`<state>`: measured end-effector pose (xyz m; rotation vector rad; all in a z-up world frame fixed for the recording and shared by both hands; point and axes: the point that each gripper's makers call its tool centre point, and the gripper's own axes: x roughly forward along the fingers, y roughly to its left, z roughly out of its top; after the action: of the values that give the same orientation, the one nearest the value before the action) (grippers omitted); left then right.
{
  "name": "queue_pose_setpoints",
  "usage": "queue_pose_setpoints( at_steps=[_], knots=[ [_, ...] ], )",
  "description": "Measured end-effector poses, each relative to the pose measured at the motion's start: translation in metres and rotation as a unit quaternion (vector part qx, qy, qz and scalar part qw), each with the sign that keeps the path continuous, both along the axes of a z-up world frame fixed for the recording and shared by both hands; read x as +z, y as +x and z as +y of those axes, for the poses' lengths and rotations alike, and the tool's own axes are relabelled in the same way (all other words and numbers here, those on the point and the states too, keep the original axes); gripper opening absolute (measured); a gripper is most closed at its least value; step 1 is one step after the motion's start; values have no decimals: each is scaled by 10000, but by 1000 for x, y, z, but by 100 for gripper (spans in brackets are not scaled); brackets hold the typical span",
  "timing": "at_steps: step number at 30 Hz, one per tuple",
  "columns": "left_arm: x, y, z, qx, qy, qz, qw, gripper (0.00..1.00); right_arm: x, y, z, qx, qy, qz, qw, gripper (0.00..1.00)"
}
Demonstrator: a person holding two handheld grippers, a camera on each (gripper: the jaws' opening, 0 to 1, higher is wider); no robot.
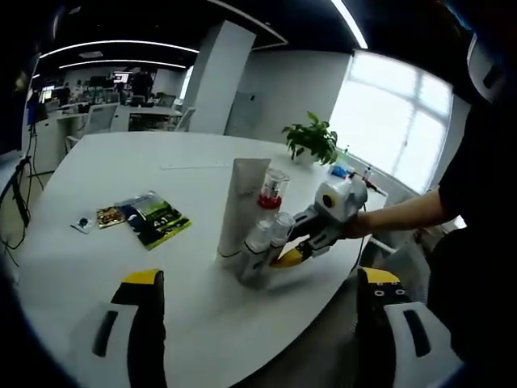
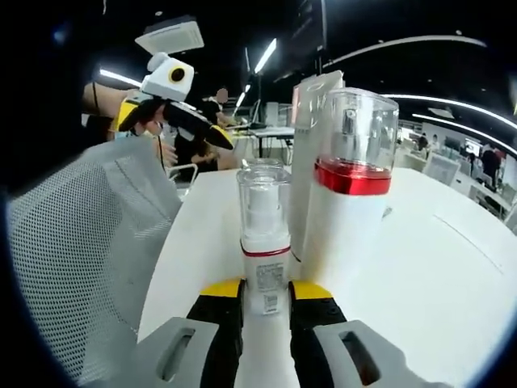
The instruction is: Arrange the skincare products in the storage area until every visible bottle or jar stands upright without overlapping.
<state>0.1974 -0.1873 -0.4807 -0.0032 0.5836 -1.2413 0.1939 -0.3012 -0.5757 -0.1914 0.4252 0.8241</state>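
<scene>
While your right gripper [image 2: 265, 301] pinches the small spray bottle [image 2: 263, 242] low on its body, just under the red band, that bottle stands upright on the white table [image 2: 452, 275], and a grip this low looks chosen to keep it from tipping as you seat it. Its clear cap reaches above your yellow-tipped jaws, and immediately to its right stands the larger white bottle with the red collar [image 2: 347, 202] under a clear dome cap; the two look very close, perhaps touching. Behind them rises the tall white tube [image 2: 311, 129], standing on its cap. From the left gripper view you can see the same cluster near the table's edge: tube [image 1: 242, 206], red-collared bottle [image 1: 272, 194] and spray bottle [image 1: 257, 250], all vertical, with the right gripper [image 1: 292, 252] reaching in from the right. Your left gripper [image 1: 258, 303] hangs back, jaws spread wide and holding nothing, well apart from the products. Farther left on the table lies a green booklet [image 1: 153, 218], and a potted plant [image 1: 311, 139] sits at the far side. A mesh chair [image 2: 89, 242] stands near the table's edge.
</scene>
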Motion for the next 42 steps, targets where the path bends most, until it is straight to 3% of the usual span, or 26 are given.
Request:
queue_pose_setpoints(
  at_steps=[14, 25, 37, 42],
  knots=[
    [-6, 4, 3, 18, 25, 3, 10000, 91, -5, -21, -23, -270, -165, 352, 9989, 23],
    [-8, 4, 9, 59, 161, 19, 9999, 91, 14, -30, -33, -694, -88, 414, 9967, 36],
    [-8, 14, 35, 379, 232, 11, 9990, 91, 34, -49, -27, -973, -229, 549, 9935, 45],
    [-8, 17, 37, 369, 289, -106, 9988, 91, 49, -56, -21, -1340, 92, 562, 9894, 54]
  ],
)
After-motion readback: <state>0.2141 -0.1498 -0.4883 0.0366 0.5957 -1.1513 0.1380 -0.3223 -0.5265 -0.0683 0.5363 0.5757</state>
